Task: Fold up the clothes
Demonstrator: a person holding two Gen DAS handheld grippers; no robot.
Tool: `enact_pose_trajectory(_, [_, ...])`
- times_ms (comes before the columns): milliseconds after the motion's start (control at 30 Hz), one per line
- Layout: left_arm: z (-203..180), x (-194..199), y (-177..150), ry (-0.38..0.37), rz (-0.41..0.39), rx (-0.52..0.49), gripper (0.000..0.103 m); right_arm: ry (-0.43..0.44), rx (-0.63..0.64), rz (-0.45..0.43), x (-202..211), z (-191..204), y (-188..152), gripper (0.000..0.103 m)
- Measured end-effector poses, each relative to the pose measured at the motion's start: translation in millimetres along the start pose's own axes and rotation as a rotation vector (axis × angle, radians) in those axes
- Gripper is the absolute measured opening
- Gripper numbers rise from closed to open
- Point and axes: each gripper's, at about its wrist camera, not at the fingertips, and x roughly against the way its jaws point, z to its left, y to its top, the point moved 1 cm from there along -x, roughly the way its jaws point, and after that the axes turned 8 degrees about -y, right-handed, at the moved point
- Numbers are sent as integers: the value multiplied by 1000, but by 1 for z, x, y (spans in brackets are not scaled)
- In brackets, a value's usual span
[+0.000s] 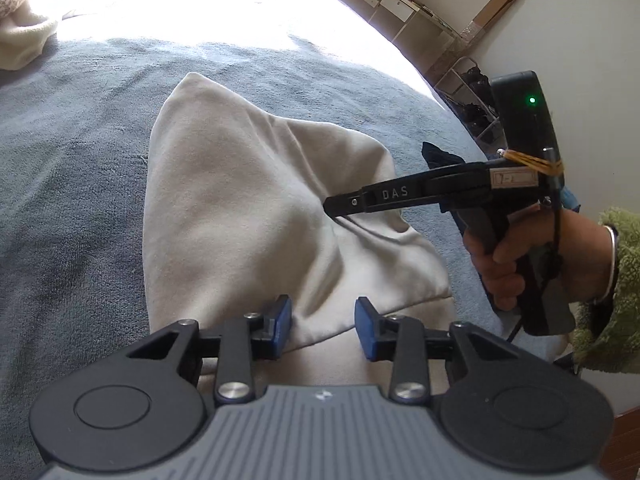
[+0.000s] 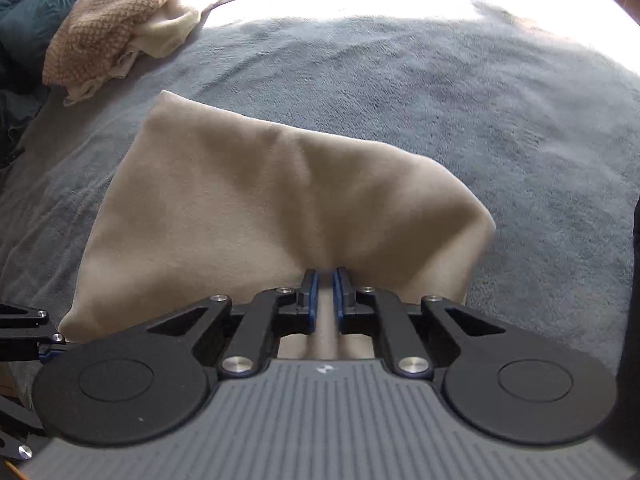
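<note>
Sunlight is falling across the far part of the grey blanket (image 2: pixel 500 120), and on its shaded part the beige garment (image 2: pixel 256 196) is lying, already doubled over into a rough wedge with a soft ridge in the middle. I am pinching this ridge with the right gripper (image 2: pixel 325 286); its jaws are clenched on a thin pleat of the cloth, and the fabric is pulling toward the pads. In the left wrist view the same gripper is coming in from the right, with the person's hand (image 1: pixel 516 256) around its handle. My left gripper (image 1: pixel 323 326) is hanging over the near hem, its jaws standing released on both sides of the cloth and not pressing it. A knitted pile (image 2: pixel 116 20) is sitting well apart, at the far left corner.

I am judging that the pinch is taking only the top layer. If I am lifting now, the layers below may slide and the fold may open. The free left side may also drag along and wrinkle.
</note>
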Motion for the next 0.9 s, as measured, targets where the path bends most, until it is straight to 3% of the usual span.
enact_pose_trajectory(100, [6,5,-7,-8,-1,9,36,-48,-1,49,12,8,9,5])
enact_pose_trajectory(133, [9,5,-8,-14,-4,16,36,-56,4,51,19,14,15,10])
enact_pose_trajectory(300, [28,1,-11,-69,-22,101,36,161,30,-32,46,61,53,10])
enact_pose_trajectory(400, [34,0,-16,-84,-36,84,36,199,90,-3,16,89,74,10])
enact_pose_trajectory(500, [45,-2,-14,-106,-33,88,34,156,82,87,-38,90,70,5])
enact_pose_trajectory(600, [52,-2,-14,-148,-31,121,32,177,-15,134,-39,81,76,5])
enact_pose_trajectory(700, [53,-2,-17,-156,-38,103,32,154,3,134,-6,87,88,10])
enact_pose_trajectory(800, [55,-4,-18,-168,-42,102,32,191,-76,119,9,76,114,12])
enact_pose_trajectory(867, [56,-5,-18,-173,-41,90,32,225,-153,127,8,65,135,24])
enact_pose_trajectory(900, [56,-6,-19,-175,-41,81,32,259,-170,155,0,61,146,34])
